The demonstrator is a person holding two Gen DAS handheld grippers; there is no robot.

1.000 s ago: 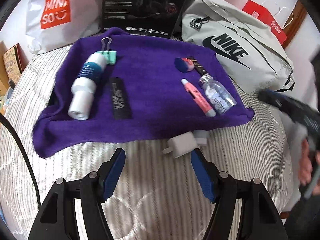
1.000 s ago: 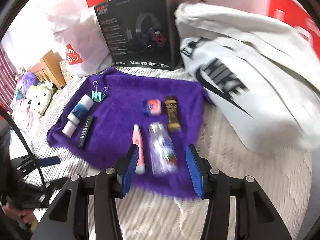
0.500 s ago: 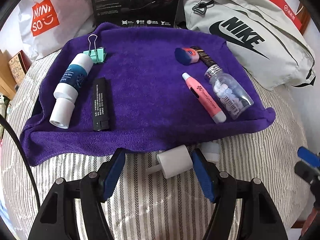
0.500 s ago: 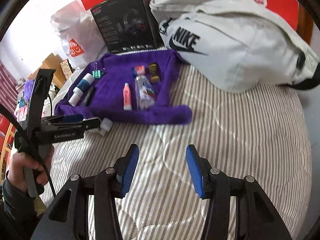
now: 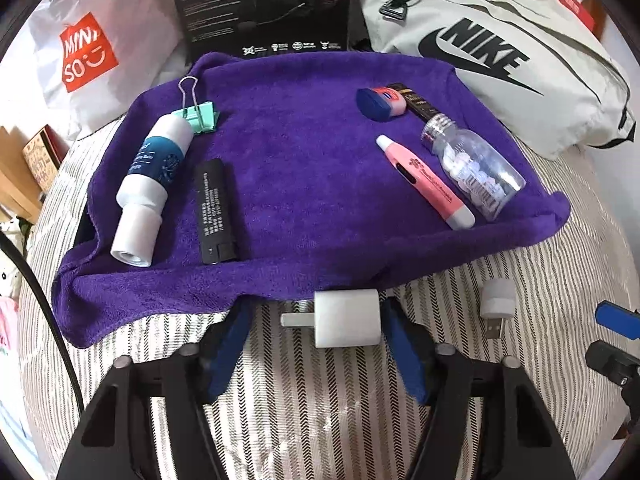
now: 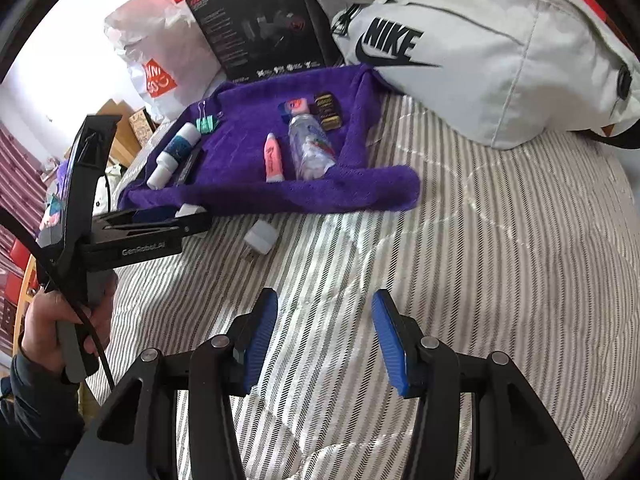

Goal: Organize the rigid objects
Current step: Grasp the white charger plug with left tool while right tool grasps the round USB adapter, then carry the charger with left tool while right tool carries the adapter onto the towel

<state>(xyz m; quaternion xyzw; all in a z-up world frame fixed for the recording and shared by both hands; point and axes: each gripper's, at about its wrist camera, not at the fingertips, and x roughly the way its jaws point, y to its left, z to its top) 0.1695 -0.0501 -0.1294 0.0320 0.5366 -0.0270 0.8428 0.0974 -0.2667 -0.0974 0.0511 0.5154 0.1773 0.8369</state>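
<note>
A purple towel [image 5: 304,184] lies on the striped bed and also shows in the right wrist view [image 6: 248,184]. On it lie a white tube [image 5: 154,176], a black bar [image 5: 216,212], a green binder clip [image 5: 198,118], a pink pen [image 5: 424,182], a clear bottle [image 5: 472,168] and a blue-capped tin [image 5: 380,102]. My left gripper [image 5: 316,320] is open, its jaws on either side of a white charger plug [image 5: 346,319] at the towel's front edge. A small white USB adapter [image 5: 496,304] lies to its right, also in the right wrist view [image 6: 261,238]. My right gripper [image 6: 324,332] is open and empty above bare bedding.
A grey Nike bag [image 5: 500,48] lies at the back right. A black headset box [image 5: 264,4] and a white Miniso bag [image 5: 92,48] stand behind the towel. Wooden items [image 5: 24,168] sit off the bed's left edge. Striped bedding [image 6: 500,260] spreads to the right.
My left gripper has moved forward until the white plug sits between its jaws. My right gripper has pulled back from the towel and away to the right.
</note>
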